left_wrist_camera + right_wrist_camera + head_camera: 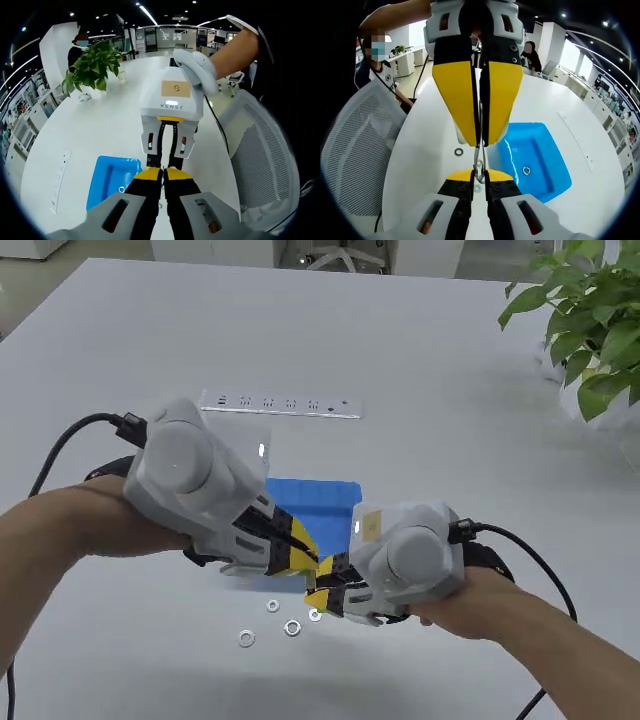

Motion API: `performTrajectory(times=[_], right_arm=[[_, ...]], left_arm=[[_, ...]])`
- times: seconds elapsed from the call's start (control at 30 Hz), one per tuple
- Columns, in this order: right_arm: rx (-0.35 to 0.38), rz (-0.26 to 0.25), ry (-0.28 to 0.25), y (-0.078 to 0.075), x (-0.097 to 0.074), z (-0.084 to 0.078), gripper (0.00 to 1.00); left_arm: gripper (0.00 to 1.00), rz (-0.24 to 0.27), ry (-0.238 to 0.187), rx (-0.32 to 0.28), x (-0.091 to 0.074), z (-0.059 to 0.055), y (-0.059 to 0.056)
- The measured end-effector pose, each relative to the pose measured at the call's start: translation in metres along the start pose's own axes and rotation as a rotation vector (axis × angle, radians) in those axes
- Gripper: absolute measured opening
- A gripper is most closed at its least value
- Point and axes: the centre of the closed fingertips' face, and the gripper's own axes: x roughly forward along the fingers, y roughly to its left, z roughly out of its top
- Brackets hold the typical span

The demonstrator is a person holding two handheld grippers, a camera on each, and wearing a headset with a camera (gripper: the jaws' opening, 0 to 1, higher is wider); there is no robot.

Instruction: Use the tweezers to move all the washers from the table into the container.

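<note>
Two sets of jaws, both pinched shut on the same tweezers point(479, 159): left gripper point(163, 175) on one end, right gripper point(479, 178) on the other. We see a thin, shiny metal sliver, its long axis running straight from gripper to gripper. Can't tell which end is the tip. It hangs over the table point(420, 390) beside the blue container point(542, 150), near loose washers point(292, 628).

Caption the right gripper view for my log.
Left gripper holds tweezers, tips at right gripper, beside blue container holding one washer.
</note>
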Motion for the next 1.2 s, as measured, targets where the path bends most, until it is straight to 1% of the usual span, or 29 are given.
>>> performTrajectory(times=[0.3, 0.57, 0.83, 0.97, 1.2], right_arm=[[-0.021, -0.014, -0.005, -0.019, -0.003, 0.008, 0.10], [-0.027, -0.031, -0.008, -0.039, -0.004, 0.010, 0.10], [-0.024, -0.043, -0.011, -0.054, -0.003, 0.010, 0.10], [-0.016, -0.049, -0.018, -0.063, 0.000, 0.009, 0.10], [-0.013, -0.047, -0.017, -0.074, 0.005, 0.003, 0.10]], left_arm=[[0.06, 0.016, 0.002, 0.017, -0.006, 0.005, 0.016], [0.06, 0.027, 0.000, 0.030, -0.008, 0.008, 0.034], [0.06, 0.039, -0.007, 0.031, -0.008, 0.007, 0.051], [0.06, 0.045, -0.007, 0.034, -0.006, 0.005, 0.059], [0.06, 0.049, -0.004, 0.037, -0.001, 0.000, 0.069]])
